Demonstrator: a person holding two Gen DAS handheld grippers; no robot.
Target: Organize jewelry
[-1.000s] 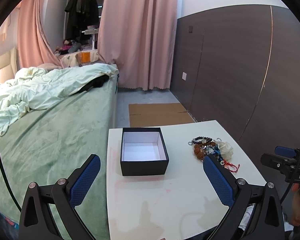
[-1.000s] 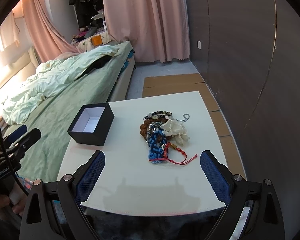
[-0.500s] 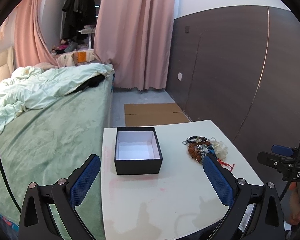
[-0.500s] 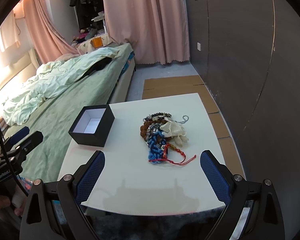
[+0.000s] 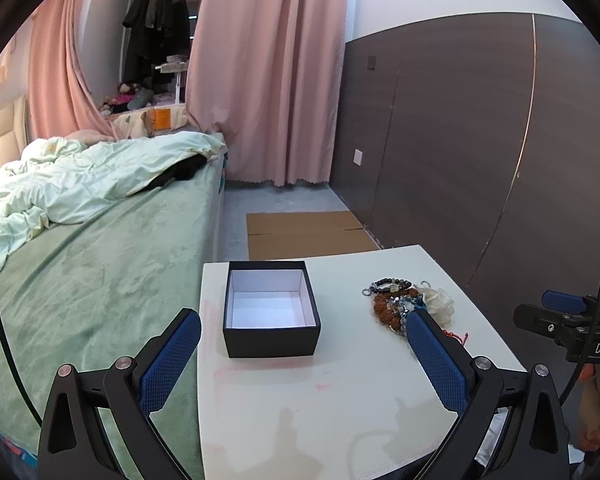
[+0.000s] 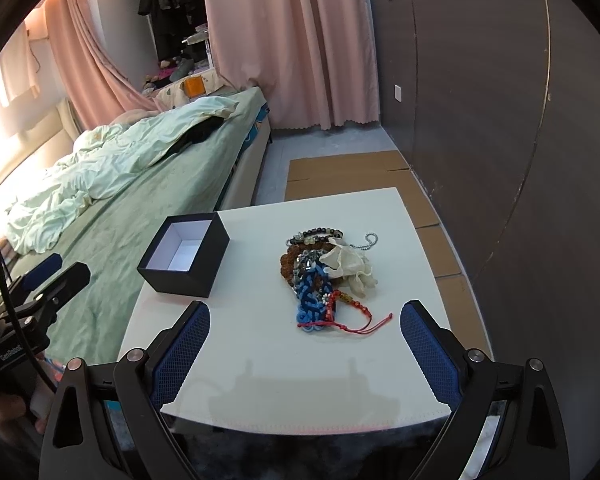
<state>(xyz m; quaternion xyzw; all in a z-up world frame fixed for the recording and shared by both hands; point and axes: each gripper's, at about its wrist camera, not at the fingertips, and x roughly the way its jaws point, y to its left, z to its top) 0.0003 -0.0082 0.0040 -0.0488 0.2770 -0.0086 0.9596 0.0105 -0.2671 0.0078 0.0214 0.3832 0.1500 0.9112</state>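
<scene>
Jewelry pile [image 6: 324, 276] lies on the tabletop [image 6: 260, 360] just ahead of my right tongs [image 6: 305, 354], between their blue pads; both right and left tongs [image 5: 300, 364] stand apart, empty. Black box [image 5: 271, 312] sits ahead of the left tongs, empty. I judge it best to pinch one outer strand, the red cord [image 6: 360, 326], avoiding tangles.
</scene>
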